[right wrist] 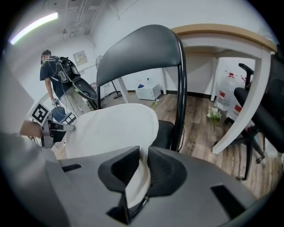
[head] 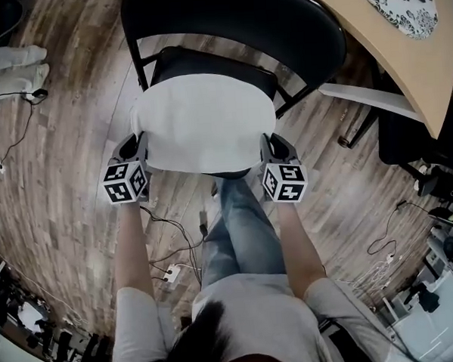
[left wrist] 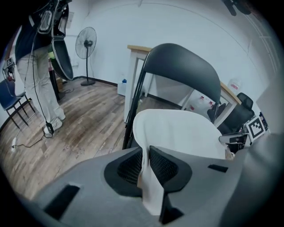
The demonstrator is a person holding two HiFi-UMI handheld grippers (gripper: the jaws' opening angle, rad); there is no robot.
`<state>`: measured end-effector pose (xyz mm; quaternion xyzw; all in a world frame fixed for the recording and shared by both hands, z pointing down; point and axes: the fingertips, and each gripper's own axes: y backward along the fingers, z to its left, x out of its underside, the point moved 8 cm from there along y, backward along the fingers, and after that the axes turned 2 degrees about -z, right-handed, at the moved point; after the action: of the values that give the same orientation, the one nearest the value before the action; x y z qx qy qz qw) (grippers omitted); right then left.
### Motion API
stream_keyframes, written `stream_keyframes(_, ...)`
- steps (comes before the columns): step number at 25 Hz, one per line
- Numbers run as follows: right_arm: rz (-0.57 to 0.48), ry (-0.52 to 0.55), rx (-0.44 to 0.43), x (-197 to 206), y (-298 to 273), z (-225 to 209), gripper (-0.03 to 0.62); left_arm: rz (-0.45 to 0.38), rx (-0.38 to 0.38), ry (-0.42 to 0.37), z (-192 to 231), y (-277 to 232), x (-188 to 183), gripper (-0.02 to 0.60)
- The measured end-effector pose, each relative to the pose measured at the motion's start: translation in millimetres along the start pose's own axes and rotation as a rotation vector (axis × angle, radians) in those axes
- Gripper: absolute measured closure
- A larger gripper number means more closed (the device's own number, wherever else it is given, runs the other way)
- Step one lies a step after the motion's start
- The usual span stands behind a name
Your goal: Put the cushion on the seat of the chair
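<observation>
Cushion, white flat rounded fabric pad (head: 201, 125), centre of the head view, held roughly level over the black padded seat (head: 209, 62) of the black metal-framed chair (head: 233, 17); can't tell if it touches yet. Left gripper (head: 136, 152) fingers clenched on its left edge, right gripper (head: 270, 147) fingers clenched on its right edge. Opposite-side pinches likely keep it spread flat so it lands square. Near edge overhangs the seat front, so it probably needs placing further back before release.
</observation>
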<state>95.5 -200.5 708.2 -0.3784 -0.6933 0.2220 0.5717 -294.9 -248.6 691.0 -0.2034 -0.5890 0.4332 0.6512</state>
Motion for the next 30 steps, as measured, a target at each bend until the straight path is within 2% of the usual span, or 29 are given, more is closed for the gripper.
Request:
stream_keyframes(5,0.038,-0.016,0.016,17,-25,-3,0.546,0.042,-0.009,-0.010,9,-26,10,0.538)
stream_keyframes(10,0.062,-0.014,0.024,28,-42,-5,0.546,0.081,-0.001,0.027,21,-46,16,0.538)
stream_keyframes(30,0.137,0.005,0.022,44,-72,-15,0.544,0.170,-0.022,-0.032,35,-84,29,0.523)
